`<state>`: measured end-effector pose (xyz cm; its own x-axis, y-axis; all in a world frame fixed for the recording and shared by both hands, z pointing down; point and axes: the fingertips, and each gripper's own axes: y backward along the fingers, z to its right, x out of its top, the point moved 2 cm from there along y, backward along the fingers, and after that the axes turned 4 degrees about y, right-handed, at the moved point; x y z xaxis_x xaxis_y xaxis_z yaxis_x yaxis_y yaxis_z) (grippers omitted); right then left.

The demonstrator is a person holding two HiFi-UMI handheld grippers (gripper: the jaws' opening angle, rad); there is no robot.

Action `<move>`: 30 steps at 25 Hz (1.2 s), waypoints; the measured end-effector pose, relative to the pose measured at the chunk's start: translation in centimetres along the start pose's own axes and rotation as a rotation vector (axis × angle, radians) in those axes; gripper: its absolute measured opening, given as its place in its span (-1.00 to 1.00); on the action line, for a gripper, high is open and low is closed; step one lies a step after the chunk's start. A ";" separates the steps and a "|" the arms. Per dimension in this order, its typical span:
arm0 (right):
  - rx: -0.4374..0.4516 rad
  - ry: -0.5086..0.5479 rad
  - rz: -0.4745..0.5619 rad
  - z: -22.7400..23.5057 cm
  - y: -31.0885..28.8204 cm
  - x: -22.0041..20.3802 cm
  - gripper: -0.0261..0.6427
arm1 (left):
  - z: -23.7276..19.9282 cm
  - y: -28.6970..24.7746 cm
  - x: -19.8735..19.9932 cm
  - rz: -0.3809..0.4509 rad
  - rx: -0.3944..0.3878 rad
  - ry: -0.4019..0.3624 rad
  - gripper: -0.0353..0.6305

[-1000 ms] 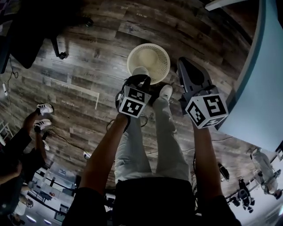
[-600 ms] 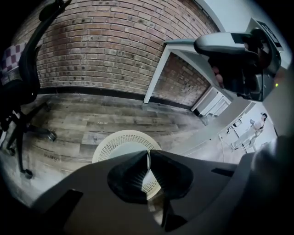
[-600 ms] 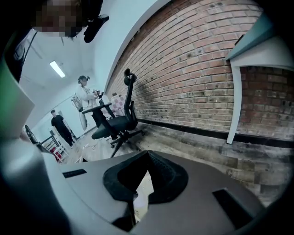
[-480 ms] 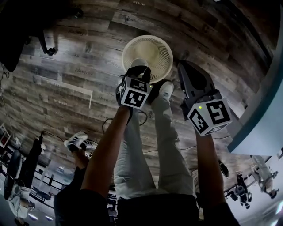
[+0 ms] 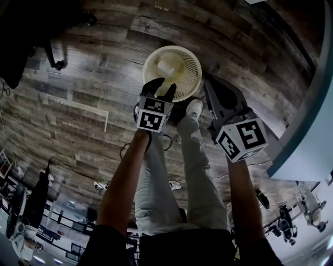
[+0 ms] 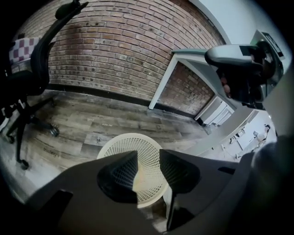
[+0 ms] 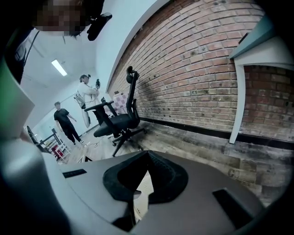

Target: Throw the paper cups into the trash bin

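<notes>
Wood floor point(image 5: 93, 78) below — my left hand-held gripper point(image 5: 162, 85) has just spread its jaws, empty, above the trash bin point(image 5: 193, 58); the paper cup point(image 5: 167, 66) lies inside. My right hand-held gripper point(image 5: 212, 83) is closed — dipping lower, I might knock the bin over.

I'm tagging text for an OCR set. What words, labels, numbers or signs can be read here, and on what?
None can be read.
Floor planks: faint print, too small and blurred to read.
Left gripper and right gripper cubes: square marker patterns, no text.
Trash bin: no label in view.
</notes>
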<state>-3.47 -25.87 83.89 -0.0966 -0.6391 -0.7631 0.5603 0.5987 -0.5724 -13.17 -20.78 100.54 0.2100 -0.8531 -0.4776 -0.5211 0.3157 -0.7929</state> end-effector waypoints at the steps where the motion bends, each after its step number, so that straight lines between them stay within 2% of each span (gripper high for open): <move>1: -0.004 -0.004 0.000 0.0 0.2 0.1 -0.91 | 0.0 0.4 0.1 0.004 0.000 0.006 -0.47; 5: -0.013 -0.010 0.017 0.1 1.3 -0.7 -0.91 | 0.4 1.9 -0.1 0.022 0.033 -0.019 -0.86; 8: -0.012 -0.007 0.021 -0.8 1.8 -0.2 -0.91 | 0.3 4.0 0.5 0.041 0.041 -0.049 -0.87; 17: -0.030 0.006 0.052 -3.7 4.4 5.1 -0.91 | 0.6 12.7 7.4 0.144 0.045 -0.123 -0.87; 30: -0.048 0.034 0.154 -7.5 10.6 14.5 -0.91 | 7.2 25.5 17.5 0.361 -0.001 -0.172 -0.87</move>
<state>-5.13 -25.17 64.45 -0.0411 -0.5217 -0.8521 0.5309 0.7111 -0.4609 -16.83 -24.72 69.27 0.1486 -0.6051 -0.7822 -0.5878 0.5821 -0.5619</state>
